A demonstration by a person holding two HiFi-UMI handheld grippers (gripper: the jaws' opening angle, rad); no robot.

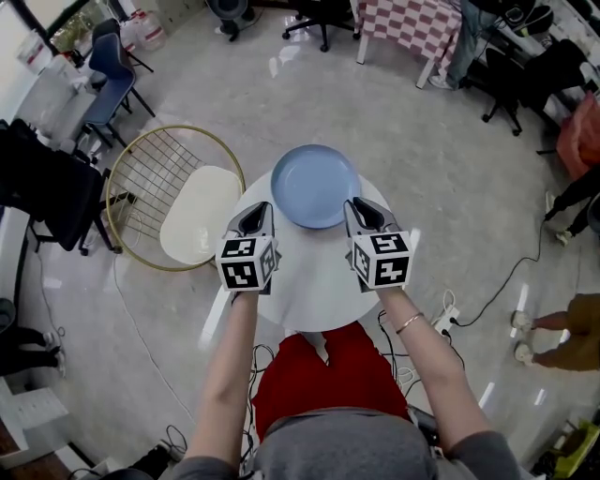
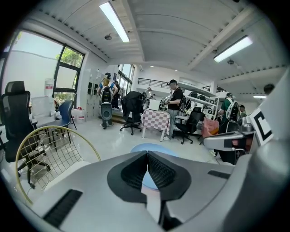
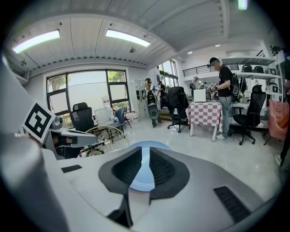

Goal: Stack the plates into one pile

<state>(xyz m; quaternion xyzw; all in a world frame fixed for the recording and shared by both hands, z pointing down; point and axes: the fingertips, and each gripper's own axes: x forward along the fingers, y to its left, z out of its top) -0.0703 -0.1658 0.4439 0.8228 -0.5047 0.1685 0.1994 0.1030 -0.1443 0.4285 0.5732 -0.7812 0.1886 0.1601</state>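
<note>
A pale blue plate (image 1: 314,185) lies on the far half of a small round white table (image 1: 309,272); whether other plates lie under it I cannot see. My left gripper (image 1: 256,208) hovers at the plate's near left rim, its jaws closed together with nothing between them. My right gripper (image 1: 362,206) hovers at the near right rim, with a thin empty slit between its jaws. In the left gripper view the plate (image 2: 154,147) shows just past the gripper (image 2: 147,156). In the right gripper view the plate (image 3: 158,146) shows beyond and through the gripper (image 3: 145,152).
A gold wire chair with a white cushion (image 1: 197,214) stands against the table's left side. A cable and power strip (image 1: 445,319) lie on the floor to the right. A checked table (image 1: 412,23), office chairs and standing people are farther off.
</note>
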